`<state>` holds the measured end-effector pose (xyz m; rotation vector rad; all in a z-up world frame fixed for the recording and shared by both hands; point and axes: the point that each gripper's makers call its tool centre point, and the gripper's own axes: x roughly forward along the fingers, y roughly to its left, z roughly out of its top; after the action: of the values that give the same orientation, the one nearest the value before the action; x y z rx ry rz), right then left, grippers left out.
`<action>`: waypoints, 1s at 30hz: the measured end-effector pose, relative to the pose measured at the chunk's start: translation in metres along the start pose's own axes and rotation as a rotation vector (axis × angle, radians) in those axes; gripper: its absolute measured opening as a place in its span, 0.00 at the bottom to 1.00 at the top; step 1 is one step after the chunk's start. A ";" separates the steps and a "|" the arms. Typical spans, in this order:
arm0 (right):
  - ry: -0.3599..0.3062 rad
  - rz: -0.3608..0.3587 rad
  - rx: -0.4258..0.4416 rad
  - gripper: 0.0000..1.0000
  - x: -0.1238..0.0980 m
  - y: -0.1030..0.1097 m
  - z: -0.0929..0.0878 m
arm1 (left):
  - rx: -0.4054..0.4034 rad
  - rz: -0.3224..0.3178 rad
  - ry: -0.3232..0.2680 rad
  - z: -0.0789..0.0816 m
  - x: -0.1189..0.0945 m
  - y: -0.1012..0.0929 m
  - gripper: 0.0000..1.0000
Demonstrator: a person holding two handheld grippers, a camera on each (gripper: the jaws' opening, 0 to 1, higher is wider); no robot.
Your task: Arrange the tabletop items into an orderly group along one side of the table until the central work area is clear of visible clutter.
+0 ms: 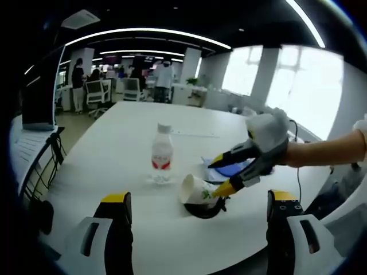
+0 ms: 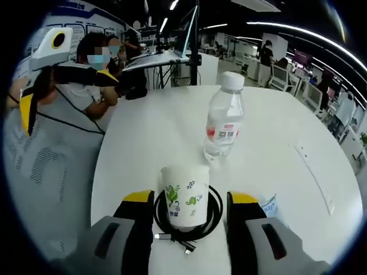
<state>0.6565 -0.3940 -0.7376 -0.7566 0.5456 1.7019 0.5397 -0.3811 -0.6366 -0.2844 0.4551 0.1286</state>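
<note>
In the left gripper view, the left gripper (image 1: 198, 215) hangs wide and empty above the white table's (image 1: 114, 149) near edge. Past it stand a water bottle (image 1: 161, 153) and a paper cup (image 1: 196, 190) on a coiled black cable (image 1: 205, 209). The right gripper (image 1: 221, 176) reaches the cup, jaws spread.

In the right gripper view, the right gripper (image 2: 189, 207) brackets the paper cup (image 2: 185, 196) without touching; the cup stands inside the cable (image 2: 189, 232), with the bottle (image 2: 223, 122) beyond and the left gripper (image 2: 69, 80) at upper left.

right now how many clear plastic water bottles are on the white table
1. The clear plastic water bottle with a white cap and red label stands upright on the white table, just beyond the white paper cup with green print and the coiled black cable. None looks hidden.
</note>
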 end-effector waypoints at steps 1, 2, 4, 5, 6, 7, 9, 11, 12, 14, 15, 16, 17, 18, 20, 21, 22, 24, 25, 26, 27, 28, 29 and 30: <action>0.008 0.004 -0.010 0.49 0.002 0.000 0.001 | 0.000 -0.002 0.000 0.000 0.000 0.000 0.94; 0.020 0.004 -0.013 0.49 0.005 0.000 0.001 | -0.002 -0.007 0.003 -0.001 0.000 -0.001 0.94; 0.056 0.002 -0.040 0.50 0.008 0.001 -0.005 | -0.029 -0.009 0.005 -0.001 0.000 0.000 0.94; 0.062 -0.004 -0.052 0.50 0.009 0.000 -0.006 | -0.045 -0.014 -0.001 0.000 0.000 0.000 0.94; 0.056 -0.005 -0.045 0.49 0.010 0.000 -0.005 | -0.054 -0.014 -0.012 0.002 0.000 0.001 0.94; 0.057 -0.004 -0.037 0.49 0.012 0.000 -0.006 | -0.055 -0.011 -0.017 0.003 -0.001 0.001 0.94; 0.066 0.007 -0.014 0.50 0.013 0.002 -0.005 | -0.057 -0.008 -0.024 0.005 -0.001 0.001 0.94; 0.079 0.003 -0.019 0.49 0.018 0.003 -0.011 | -0.060 -0.008 -0.025 0.004 -0.001 0.002 0.94; 0.084 -0.002 -0.024 0.49 0.019 0.003 -0.012 | -0.062 -0.009 -0.024 0.004 0.000 0.002 0.94; 0.092 -0.004 -0.020 0.49 0.023 0.002 -0.014 | -0.067 -0.014 -0.024 0.004 0.000 0.002 0.94; 0.095 -0.004 -0.015 0.49 0.025 0.001 -0.014 | -0.071 -0.015 -0.026 0.004 0.001 0.002 0.94; 0.101 -0.005 -0.011 0.48 0.027 0.001 -0.016 | -0.077 -0.014 -0.028 0.005 0.001 0.003 0.94; 0.105 -0.007 -0.011 0.48 0.025 0.002 -0.016 | -0.081 -0.015 -0.029 0.005 0.001 0.004 0.94; 0.111 -0.011 -0.016 0.48 0.025 0.002 -0.018 | -0.088 -0.014 -0.031 0.005 0.001 0.004 0.94; 0.118 -0.012 -0.025 0.47 0.028 0.002 -0.022 | -0.093 -0.014 -0.034 0.005 0.000 0.004 0.94; 0.125 -0.013 -0.024 0.46 0.028 0.001 -0.024 | -0.099 -0.013 -0.034 0.004 -0.001 0.003 0.94; 0.127 -0.014 -0.021 0.46 0.027 0.001 -0.025 | -0.101 -0.011 -0.034 0.004 -0.001 0.004 0.94; 0.129 -0.015 -0.004 0.45 0.030 -0.001 -0.029 | -0.104 -0.003 -0.028 0.003 0.000 0.006 0.94; 0.130 -0.015 -0.002 0.45 0.031 -0.001 -0.029 | -0.104 -0.004 -0.028 0.003 0.000 0.007 0.94; 0.130 -0.015 -0.002 0.44 0.031 0.000 -0.029 | -0.107 -0.005 -0.031 0.003 0.000 0.007 0.94; 0.129 -0.013 -0.002 0.43 0.033 -0.002 -0.030 | -0.108 -0.006 -0.031 0.004 0.000 0.007 0.94; 0.128 -0.009 -0.002 0.41 0.035 -0.002 -0.031 | -0.112 -0.007 -0.031 0.003 0.001 0.007 0.94; 0.128 -0.005 -0.003 0.38 0.035 0.000 -0.031 | -0.113 -0.007 -0.029 0.002 0.001 0.007 0.94; 0.121 -0.005 -0.006 0.37 0.035 0.000 -0.030 | -0.115 -0.006 -0.028 0.003 0.001 0.007 0.94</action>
<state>0.6571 -0.3915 -0.7839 -0.8683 0.6219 1.6612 0.5400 -0.3737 -0.6362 -0.3959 0.4193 0.1530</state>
